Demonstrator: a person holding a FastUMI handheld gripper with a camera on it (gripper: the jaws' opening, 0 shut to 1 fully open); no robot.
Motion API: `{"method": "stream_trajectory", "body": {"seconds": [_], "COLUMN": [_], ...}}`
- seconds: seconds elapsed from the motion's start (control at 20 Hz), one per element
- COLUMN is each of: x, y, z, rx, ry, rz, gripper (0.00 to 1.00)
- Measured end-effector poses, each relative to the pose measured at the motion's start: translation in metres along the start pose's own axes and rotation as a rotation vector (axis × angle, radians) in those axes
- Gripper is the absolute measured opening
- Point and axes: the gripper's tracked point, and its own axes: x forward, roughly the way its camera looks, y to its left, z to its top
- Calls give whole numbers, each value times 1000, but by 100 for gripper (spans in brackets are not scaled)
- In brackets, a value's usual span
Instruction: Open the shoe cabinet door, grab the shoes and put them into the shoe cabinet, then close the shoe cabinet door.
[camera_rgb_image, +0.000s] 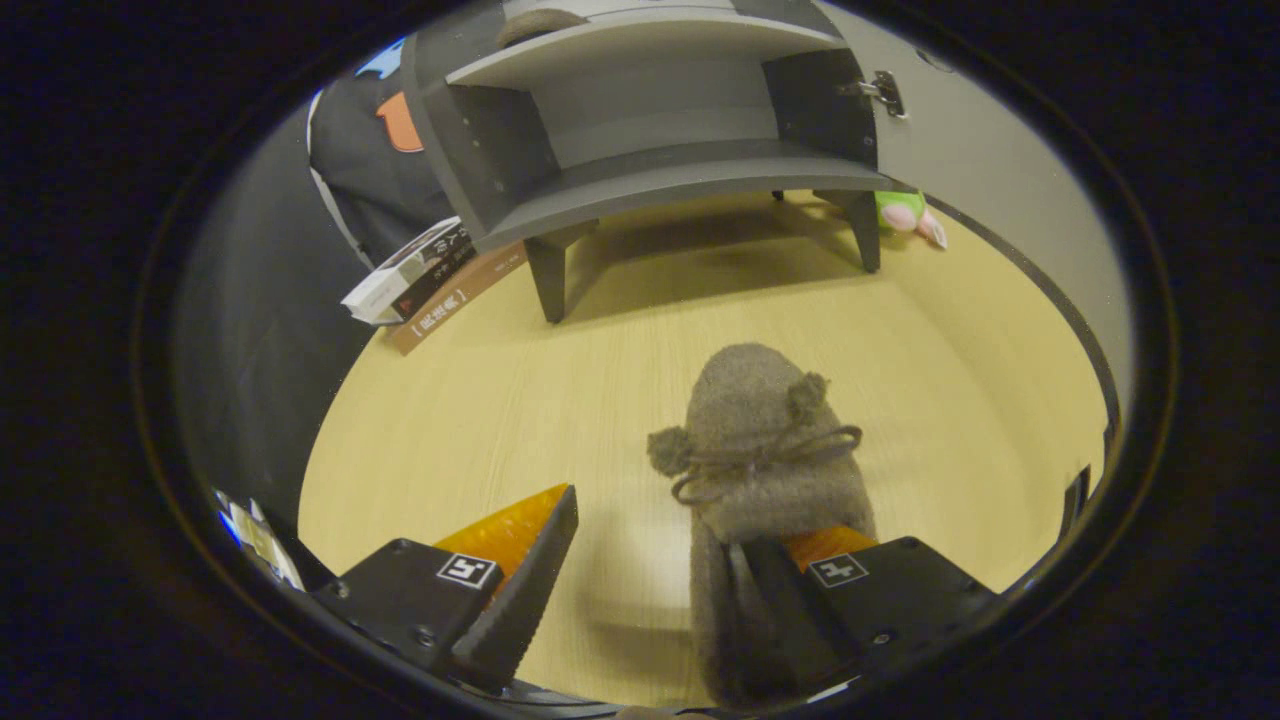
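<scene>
Gripper (660, 590): its two fingers are standing wide apart. The right finger (790, 600) is lying against, or tucked inside, the heel end of the shoe; the left finger (525, 580) is hanging over bare floor, well clear of the shoe. Nothing is being pinched between both fingers.

Shoe (765, 450): a brown fuzzy slipper-style shoe is sitting on the floor, toe pointing away toward the cabinet. A cord bow with two pompoms is lying across its top. Its heel end is reaching back alongside the right finger.

Shoe cabinet (650, 120): a grey cabinet on short legs is standing beyond the shoe, well apart from it. Its front is standing open, showing two bare-looking shelves. A rounded brown shape is showing on the upper level; I cannot tell what it is.

Cabinet door (1000, 170): it is swung out to the right side, with a metal hinge (885, 92) showing at its inner edge.

Books (420, 275): a small stack is leaning by the cabinet's left leg. Printing is showing on the spines, too small to read.

Plush toy (905, 215): a green and pink one is lying on the floor near the cabinet's right leg.

Markers: each finger mount is carrying a square black-and-white tag (467, 571).

Floor (560, 400): light wood grain.
</scene>
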Motion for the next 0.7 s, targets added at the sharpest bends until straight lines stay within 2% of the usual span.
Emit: {"method": "stream_trajectory", "body": {"seconds": [0.1,0.3,0.5,0.7], "x": [8,17,19,16], "y": [1,-4,-24,-20], "z": [8,14,18,14], "rx": [13,-28,-11,-1], "ry": [4,15,13,50], "rz": [-1,-25,-69,-21], "gripper": [98,71,44,17]}}
